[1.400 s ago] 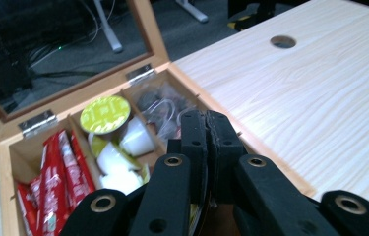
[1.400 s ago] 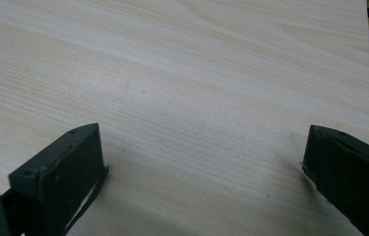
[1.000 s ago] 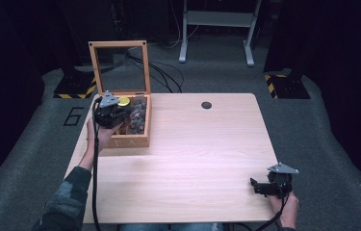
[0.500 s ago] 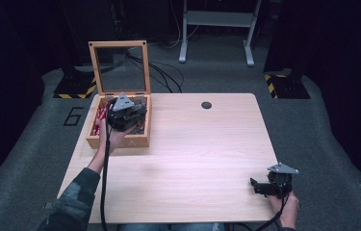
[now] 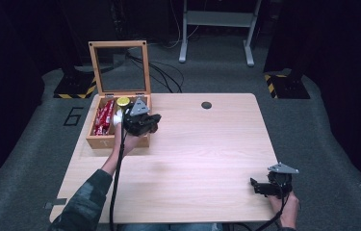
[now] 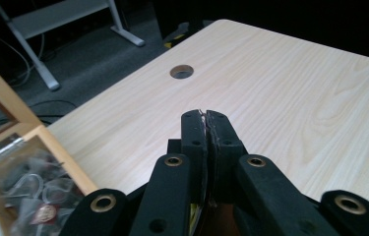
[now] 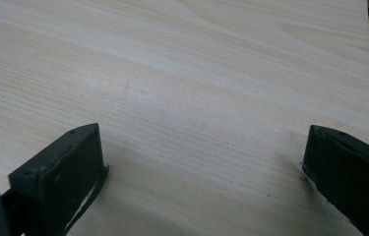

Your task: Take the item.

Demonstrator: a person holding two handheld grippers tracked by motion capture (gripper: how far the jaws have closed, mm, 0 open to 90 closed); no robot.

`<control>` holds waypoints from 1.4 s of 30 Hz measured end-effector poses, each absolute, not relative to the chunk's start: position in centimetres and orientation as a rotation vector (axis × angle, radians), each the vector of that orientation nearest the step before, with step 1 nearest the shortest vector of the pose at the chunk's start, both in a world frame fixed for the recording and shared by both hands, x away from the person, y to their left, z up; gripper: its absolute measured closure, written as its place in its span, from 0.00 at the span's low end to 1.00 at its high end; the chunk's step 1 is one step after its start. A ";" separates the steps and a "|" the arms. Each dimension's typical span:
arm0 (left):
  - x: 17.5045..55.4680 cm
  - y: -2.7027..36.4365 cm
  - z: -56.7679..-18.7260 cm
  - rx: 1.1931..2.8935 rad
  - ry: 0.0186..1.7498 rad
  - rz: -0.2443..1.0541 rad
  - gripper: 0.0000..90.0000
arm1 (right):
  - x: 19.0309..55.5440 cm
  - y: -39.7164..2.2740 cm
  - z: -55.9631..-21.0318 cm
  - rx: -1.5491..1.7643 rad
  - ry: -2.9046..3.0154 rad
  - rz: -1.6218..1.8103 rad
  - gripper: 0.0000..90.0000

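Dark floor and black surroundings frame a pale wooden table (image 5: pixel 197 159) with a round hole (image 5: pixel 206 105) near its far edge. At the table's far left corner stands a wooden box (image 5: pixel 102 140) with its glass lid (image 5: pixel 119 67) upright; red packets (image 5: pixel 103 117) and a yellow-capped item (image 5: pixel 123 101) lie inside. The left gripper (image 6: pixel 205 129) hangs over the box's right edge, pointing toward the table's middle. Its jaws are pressed together, with something thin and pale caught in the seam; what it is cannot be told. The right gripper (image 7: pixel 201 162) rests low at the table's near right corner, jaws spread wide apart over bare wood, holding nothing.
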State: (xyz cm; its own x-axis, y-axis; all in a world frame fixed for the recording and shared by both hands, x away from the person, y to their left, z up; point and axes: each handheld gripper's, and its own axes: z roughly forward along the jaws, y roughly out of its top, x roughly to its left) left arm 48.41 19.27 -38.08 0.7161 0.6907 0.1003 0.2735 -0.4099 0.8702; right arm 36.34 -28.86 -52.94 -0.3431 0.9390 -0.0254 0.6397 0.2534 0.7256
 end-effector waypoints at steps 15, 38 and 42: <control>49.3 16.7 -40.9 1.993 0.749 0.507 0.96 | 36.4 -28.9 -53.0 1.438 2.073 0.872 0.01; 51.3 12.6 -47.5 2.073 0.813 0.418 0.96 | 36.4 -28.9 -53.0 1.440 2.065 0.875 0.01; 51.7 12.0 -48.1 2.070 0.826 0.413 0.96 | 36.4 -28.9 -53.0 1.439 2.065 0.875 0.01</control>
